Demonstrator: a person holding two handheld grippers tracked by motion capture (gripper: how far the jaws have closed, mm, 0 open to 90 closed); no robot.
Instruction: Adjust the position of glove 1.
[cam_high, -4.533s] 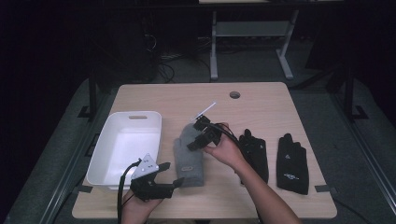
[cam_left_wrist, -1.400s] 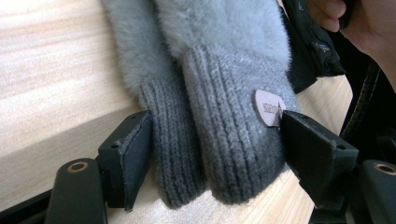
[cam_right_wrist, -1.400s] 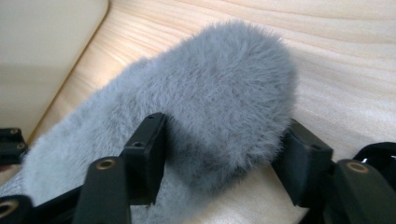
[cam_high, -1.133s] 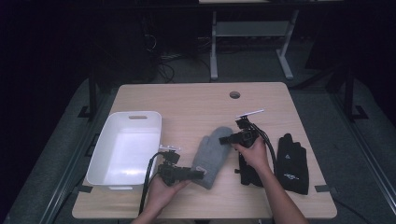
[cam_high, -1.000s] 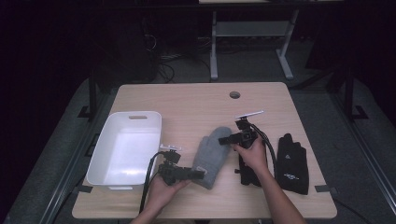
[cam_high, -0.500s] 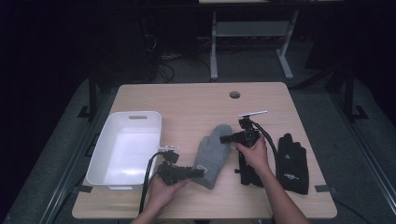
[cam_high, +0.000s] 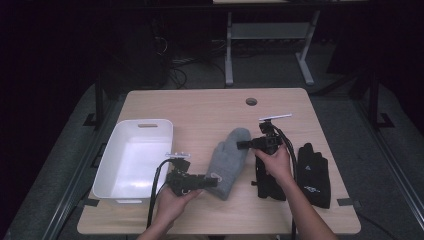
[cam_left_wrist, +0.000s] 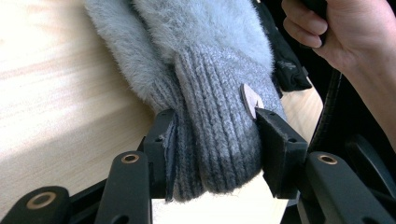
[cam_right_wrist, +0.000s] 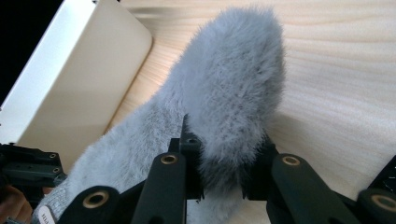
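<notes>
Both grippers clamped on the grey mitten.
Left gripper pinches the knit cuff; right gripper pinches the fuzzy tip.

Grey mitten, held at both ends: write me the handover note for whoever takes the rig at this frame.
Left gripper: shut on the knitted cuff of the grey mitten; jaws have just closed.
Right gripper: shut on the mitten's fluffy tip, jaws just closed, that end raised a little off the table.
White bin: left of the mitten, nothing in it.
Black gloves: on the table to the right, one partly under the right hand.
Done: mitten gripped at both ends.
Left: probably carry it to the bin, then the gloves.
</notes>
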